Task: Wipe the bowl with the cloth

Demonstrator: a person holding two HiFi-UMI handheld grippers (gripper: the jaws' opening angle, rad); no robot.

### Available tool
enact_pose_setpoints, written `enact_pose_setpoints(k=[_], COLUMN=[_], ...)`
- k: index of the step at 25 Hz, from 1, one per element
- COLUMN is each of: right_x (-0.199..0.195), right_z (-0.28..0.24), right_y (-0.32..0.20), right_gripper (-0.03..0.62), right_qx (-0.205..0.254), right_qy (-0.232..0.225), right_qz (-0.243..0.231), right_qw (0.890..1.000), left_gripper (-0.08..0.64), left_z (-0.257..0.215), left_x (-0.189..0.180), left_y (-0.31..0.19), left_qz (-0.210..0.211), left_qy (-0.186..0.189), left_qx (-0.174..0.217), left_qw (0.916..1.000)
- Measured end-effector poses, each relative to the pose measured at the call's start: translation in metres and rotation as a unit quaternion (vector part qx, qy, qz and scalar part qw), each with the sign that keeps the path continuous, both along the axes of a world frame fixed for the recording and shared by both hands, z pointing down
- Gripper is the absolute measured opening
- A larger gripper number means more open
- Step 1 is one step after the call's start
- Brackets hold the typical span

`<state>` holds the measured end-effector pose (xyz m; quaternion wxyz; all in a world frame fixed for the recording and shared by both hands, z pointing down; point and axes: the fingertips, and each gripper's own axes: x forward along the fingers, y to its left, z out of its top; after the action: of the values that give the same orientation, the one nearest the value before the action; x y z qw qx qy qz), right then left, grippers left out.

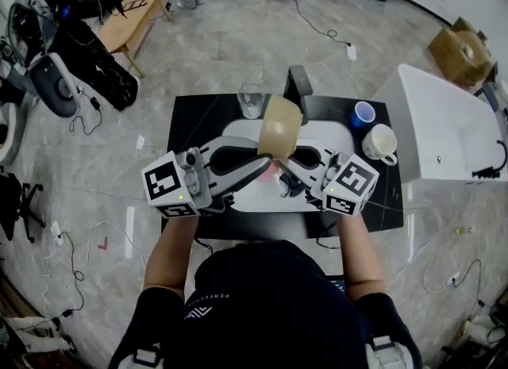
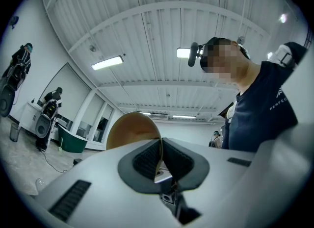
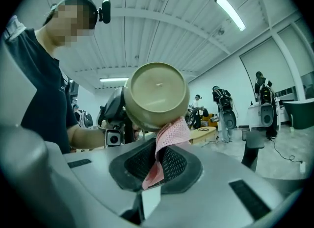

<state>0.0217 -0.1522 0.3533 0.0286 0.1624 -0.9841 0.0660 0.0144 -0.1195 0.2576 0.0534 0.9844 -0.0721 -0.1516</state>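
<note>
We look down on a grey stone floor (image 1: pixel 238 34) with loose cables and, in the middle of it, a black counter (image 1: pixel 184 121) carrying a white tray (image 1: pixel 325 133). At the counter's far edge stands a clear glass (image 1: pixel 252 101). A blue cup (image 1: pixel 363 113) and a white mug (image 1: pixel 380 143) sit close together by the right corner. A white tub (image 1: pixel 436 129) stands on the floor just right of the counter.

Over the tray we hold the tan bowl (image 1: pixel 279 127) in the air, turned up on its edge. The left gripper (image 1: pixel 258 167) reaches in from the left, and in the left gripper view its fingers are closed on the bowl's thin wall (image 2: pixel 130 129), with the rim running straight down between the two dark pads. The rest of the bowl rises above them against the ceiling.

The right gripper (image 1: pixel 287 171) comes in from the right, its fingers clamped on the pink cloth (image 1: pixel 274 171). In the right gripper view (image 3: pixel 158 161), the cloth (image 3: pixel 169 139) stands up from between the pads and its top touches the lower outside of the bowl (image 3: pixel 156 94). The bowl's round base faces that camera. Both grippers meet under the bowl, well above the tray.
</note>
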Motion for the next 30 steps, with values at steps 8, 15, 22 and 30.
enact_pose_setpoints(k=[8,15,22,30], right_x=[-0.01,-0.011,-0.005,0.001], right_z=[-0.002,-0.007,-0.01,-0.047], right_y=[0.018,0.017,0.017,0.015], right_gripper=[0.041,0.041,0.041,0.043], right_qx=[0.007,0.006,0.013,0.045], right_qy=[0.009,0.008,0.016,0.002], right_qz=[-0.028,-0.022,-0.004,0.002], right_qw=[1.0,1.0,1.0,0.999], left_gripper=[0.018,0.018,0.018,0.018], left_z=[0.027,0.052,0.065,0.078], left_x=[0.0,0.006,-0.014,-0.026], left_y=[-0.03,-0.049,-0.069,-0.075], left_qz=[-0.08,-0.147,-0.214,-0.229], left_qy=[-0.037,-0.094,-0.107,-0.115], left_qx=[-0.038,-0.05,-0.064,-0.075], left_qw=[0.9954,0.9834,0.9689,0.9636])
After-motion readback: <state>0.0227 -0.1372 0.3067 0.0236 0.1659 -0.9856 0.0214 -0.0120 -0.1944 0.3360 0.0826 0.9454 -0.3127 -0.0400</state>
